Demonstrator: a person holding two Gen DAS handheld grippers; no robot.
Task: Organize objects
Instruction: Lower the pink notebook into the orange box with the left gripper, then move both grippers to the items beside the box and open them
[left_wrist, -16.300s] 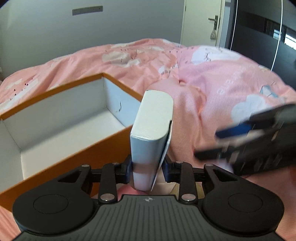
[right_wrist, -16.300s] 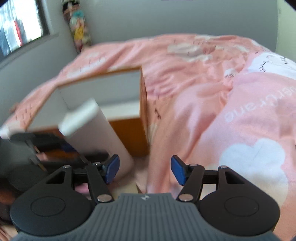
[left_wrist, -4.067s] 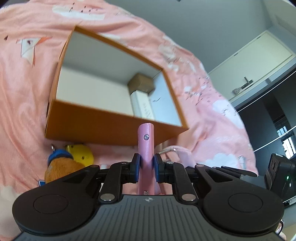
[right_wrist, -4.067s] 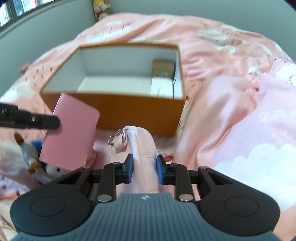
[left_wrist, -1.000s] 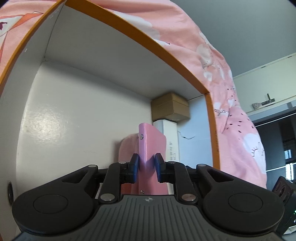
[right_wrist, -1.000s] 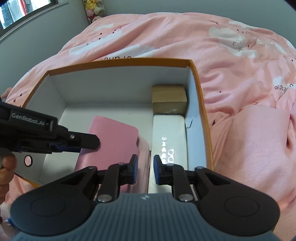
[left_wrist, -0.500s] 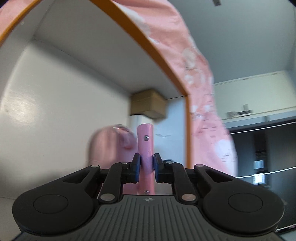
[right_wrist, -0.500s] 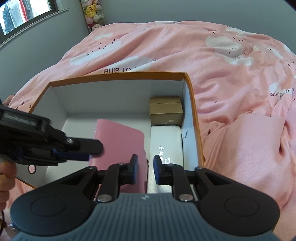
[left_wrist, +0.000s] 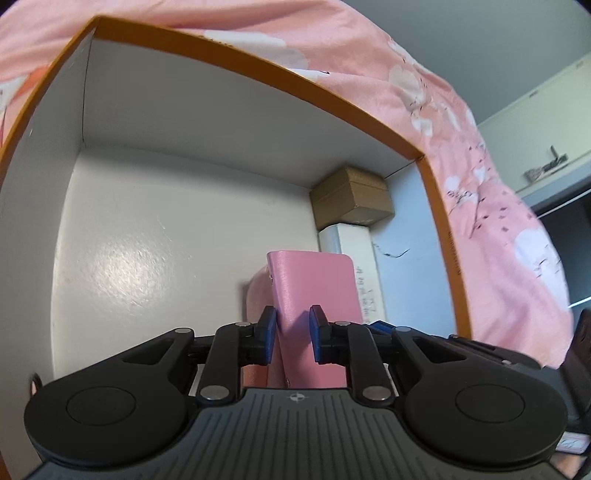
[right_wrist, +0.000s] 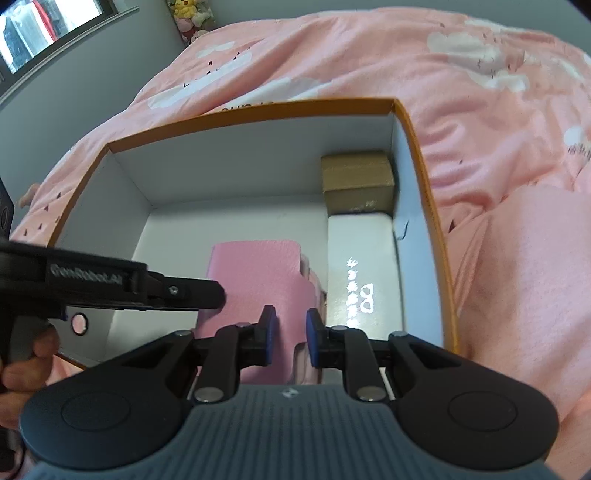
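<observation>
Left wrist: our left gripper (left_wrist: 291, 332) has just eased its jaws slightly, the pink notebook (left_wrist: 314, 295) between them, inside the orange box (left_wrist: 258, 70).

Right wrist: our right gripper (right_wrist: 288, 332) stands nearly closed, empty, above that notebook (right_wrist: 255, 280).

The big box (right_wrist: 424, 177) looks like cardboard, orange on its edge and white inside. Its white floor is a bit shiny where the light hits it. The small brown box (right_wrist: 356, 179) is plain, dull cardboard. The long white box (right_wrist: 364, 258) is smooth and a little glossy. The pink notebook (left_wrist: 314, 284) has a soft, matt cover with a fine grain. The bed cover (right_wrist: 480, 110) is soft pink cloth with wrinkles. The grippers are black matt plastic with little shiny metal pins, and their blue pads (left_wrist: 267, 326) look rubbery.
</observation>
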